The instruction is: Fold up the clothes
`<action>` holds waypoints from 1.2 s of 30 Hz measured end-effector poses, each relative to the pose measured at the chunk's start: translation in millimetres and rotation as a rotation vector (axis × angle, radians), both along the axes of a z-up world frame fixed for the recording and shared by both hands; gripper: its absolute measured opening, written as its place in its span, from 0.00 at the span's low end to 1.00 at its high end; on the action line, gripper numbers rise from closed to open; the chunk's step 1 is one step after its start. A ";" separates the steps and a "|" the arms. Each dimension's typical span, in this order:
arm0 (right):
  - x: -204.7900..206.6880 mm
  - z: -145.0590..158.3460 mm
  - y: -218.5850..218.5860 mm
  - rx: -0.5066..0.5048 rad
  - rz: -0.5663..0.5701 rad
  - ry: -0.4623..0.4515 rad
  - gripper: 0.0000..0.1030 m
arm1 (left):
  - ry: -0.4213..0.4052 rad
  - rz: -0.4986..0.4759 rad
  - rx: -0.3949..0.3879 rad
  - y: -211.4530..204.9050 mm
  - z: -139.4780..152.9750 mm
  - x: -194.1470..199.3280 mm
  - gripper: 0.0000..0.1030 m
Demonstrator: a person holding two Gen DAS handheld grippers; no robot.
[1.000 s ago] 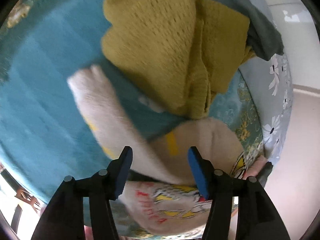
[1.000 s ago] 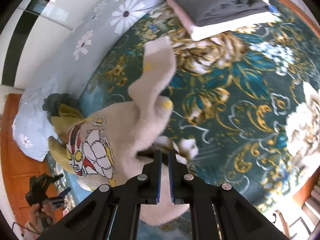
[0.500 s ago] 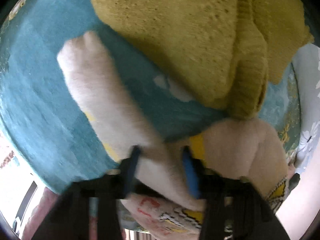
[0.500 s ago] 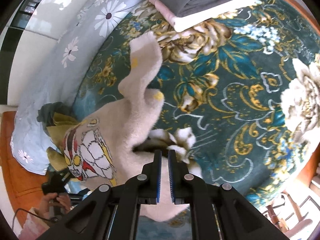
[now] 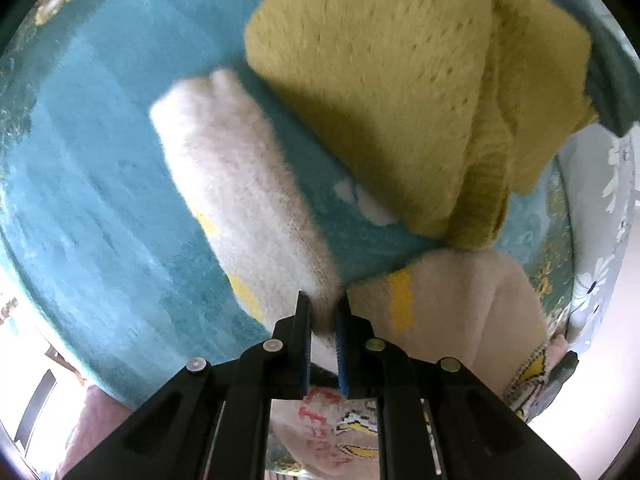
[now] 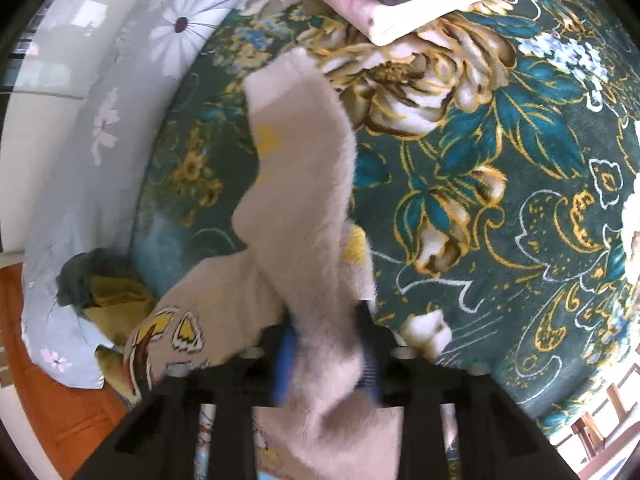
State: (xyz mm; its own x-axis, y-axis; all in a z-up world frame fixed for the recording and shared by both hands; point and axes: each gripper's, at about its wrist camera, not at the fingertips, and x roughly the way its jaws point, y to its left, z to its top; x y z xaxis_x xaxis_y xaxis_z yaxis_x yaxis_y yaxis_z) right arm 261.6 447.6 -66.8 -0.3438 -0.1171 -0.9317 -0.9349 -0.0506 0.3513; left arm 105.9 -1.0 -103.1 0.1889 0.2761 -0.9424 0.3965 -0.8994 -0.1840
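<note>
The cream sweater (image 5: 256,200) lies on the bed (image 6: 500,208), its printed body near the person and one sleeve running far-left, away from the left gripper (image 5: 323,316). That gripper's jaws have just been closing and now pinch the sleeve's root, nearly shut on the fleece. The right gripper (image 6: 328,360) has just been opening; the other sleeve (image 6: 304,184) lies between its blurred jaws, and I cannot tell if they grip. Each sleeve's long axis points away from its own gripper, so folding probably means drawing the sleeves inward.
</note>
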 end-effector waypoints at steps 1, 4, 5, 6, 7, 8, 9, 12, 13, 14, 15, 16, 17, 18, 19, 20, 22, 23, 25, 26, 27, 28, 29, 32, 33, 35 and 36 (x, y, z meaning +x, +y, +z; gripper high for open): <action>-0.6 1.8 0.6 0.001 0.008 0.002 0.13 | 0.034 0.001 0.000 -2.7 9.2 0.2 0.09; -0.1 21.3 2.5 0.036 0.025 0.063 0.11 | 0.182 -0.005 0.035 -10.5 49.7 -3.9 0.09; 0.8 31.1 3.0 0.053 0.027 0.098 0.11 | 0.239 -0.011 0.056 -14.4 67.3 -6.2 0.09; 1.6 40.8 3.5 0.071 0.028 0.134 0.10 | 0.298 -0.015 0.077 -19.3 85.7 -8.4 0.08; 3.4 53.0 3.8 0.090 0.026 0.178 0.10 | 0.368 -0.011 0.104 -28.5 107.7 -10.5 0.08; 7.5 69.7 3.8 0.117 0.018 0.241 0.10 | 0.438 -0.005 0.129 -38.2 129.3 -12.4 0.08; 12.8 88.0 3.3 0.153 0.011 0.309 0.10 | 0.504 0.003 0.148 -50.3 149.6 -14.0 0.08; 27.1 128.8 3.6 0.248 0.013 0.442 0.10 | 0.670 0.028 0.180 -89.5 202.7 -16.9 0.08; 31.9 133.8 4.9 0.253 0.007 0.460 0.10 | 0.706 0.036 0.181 -102.7 215.0 -16.2 0.08; 34.7 135.9 6.2 0.250 0.004 0.469 0.10 | 0.727 0.043 0.192 -110.1 221.5 -12.6 0.08; 32.8 136.4 6.1 0.247 0.012 0.472 0.10 | 0.747 0.049 0.199 -115.2 228.4 -10.3 0.08; 30.9 137.0 6.0 0.245 0.020 0.475 0.10 | 0.761 0.046 0.187 -110.2 237.7 -13.6 0.08; 27.6 137.9 4.7 0.245 0.029 0.479 0.10 | 0.773 0.045 0.177 -105.6 245.6 -17.2 0.08; 21.4 139.6 2.1 0.246 0.041 0.485 0.10 | 0.775 0.048 0.174 -102.4 247.1 -22.0 0.08; 13.8 141.9 0.5 0.247 0.055 0.493 0.10 | 0.775 0.052 0.173 -100.0 248.6 -25.4 0.08; 6.9 144.1 -1.2 0.247 0.068 0.497 0.10 | 0.769 0.061 0.184 -100.6 250.3 -24.2 0.08; -2.7 149.5 -6.4 0.248 0.093 0.497 0.10 | 0.787 0.046 0.192 -103.3 258.1 -24.5 0.08; -3.7 154.7 -10.8 0.254 0.110 0.505 0.10 | 0.803 0.032 0.192 -107.4 263.7 -20.8 0.08; 1.4 169.1 -18.7 0.277 0.156 0.518 0.10 | 0.830 0.009 0.186 -127.8 267.3 -5.5 0.08; 8.5 175.5 -22.1 0.280 0.170 0.524 0.10 | 0.826 0.015 0.195 -140.1 270.3 3.9 0.08; 16.5 181.7 -26.0 0.275 0.179 0.531 0.10 | 0.808 0.033 0.215 -155.5 273.6 14.6 0.08; 25.7 187.7 -30.9 0.259 0.182 0.539 0.10 | 0.791 0.049 0.240 -166.3 277.8 23.3 0.08; 34.8 193.7 -35.7 0.243 0.185 0.547 0.10 | 0.799 0.050 0.254 -173.4 285.5 30.4 0.08; 52.4 219.2 -48.5 0.251 0.239 0.582 0.10 | 0.831 0.009 0.233 -181.5 305.3 36.4 0.08; 53.1 224.8 -49.8 0.261 0.262 0.580 0.10 | 0.835 -0.007 0.220 -179.7 305.5 33.0 0.08; 39.8 220.0 -45.1 0.271 0.304 0.541 0.10 | 0.806 -0.012 0.201 -169.4 284.1 16.4 0.08; 31.4 210.2 -41.7 0.265 0.315 0.512 0.10 | 0.779 -0.008 0.190 -163.6 269.2 6.7 0.08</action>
